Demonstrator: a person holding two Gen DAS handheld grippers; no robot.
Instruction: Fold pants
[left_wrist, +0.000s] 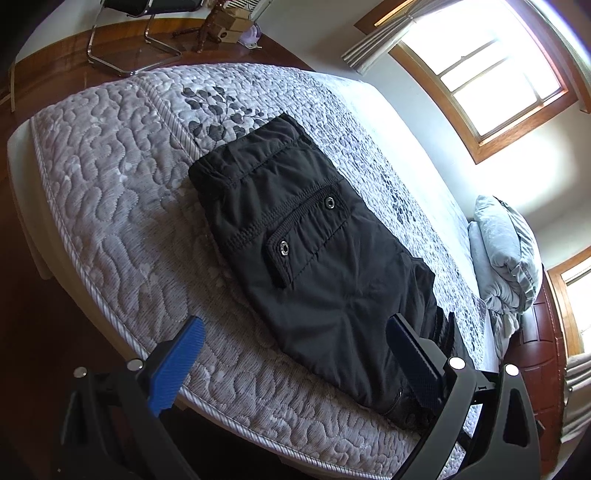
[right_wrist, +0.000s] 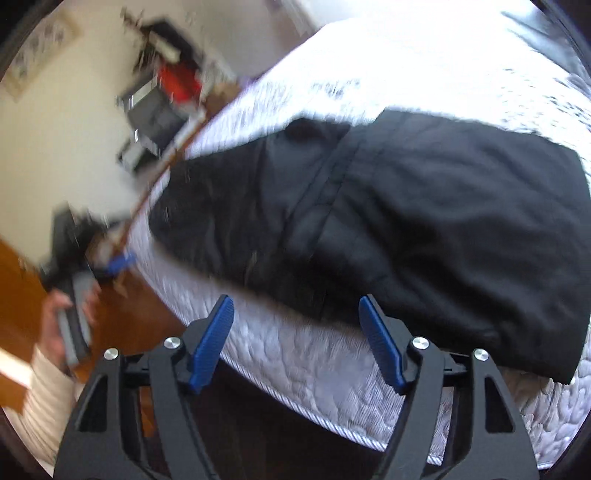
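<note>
Black pants (left_wrist: 314, 251) lie folded into a thick stack on the quilted mattress (left_wrist: 110, 192), waistband at the far end, a snap pocket on top. My left gripper (left_wrist: 295, 332) is open and empty above the near edge of the mattress, its right finger over the pants' near end. In the blurred right wrist view the pants (right_wrist: 424, 229) lie across the mattress (right_wrist: 314, 362). My right gripper (right_wrist: 297, 306) is open and empty, just off the pants' near edge. The left gripper also shows in the right wrist view (right_wrist: 110, 266), held by a hand at left.
A grey folded blanket (left_wrist: 506, 254) lies at the right end of the bed. A metal-framed chair (left_wrist: 136, 37) and boxes (left_wrist: 229, 26) stand on the wood floor beyond. A window (left_wrist: 491, 74) is at the upper right. Blurred furniture (right_wrist: 162, 99) stands by the wall.
</note>
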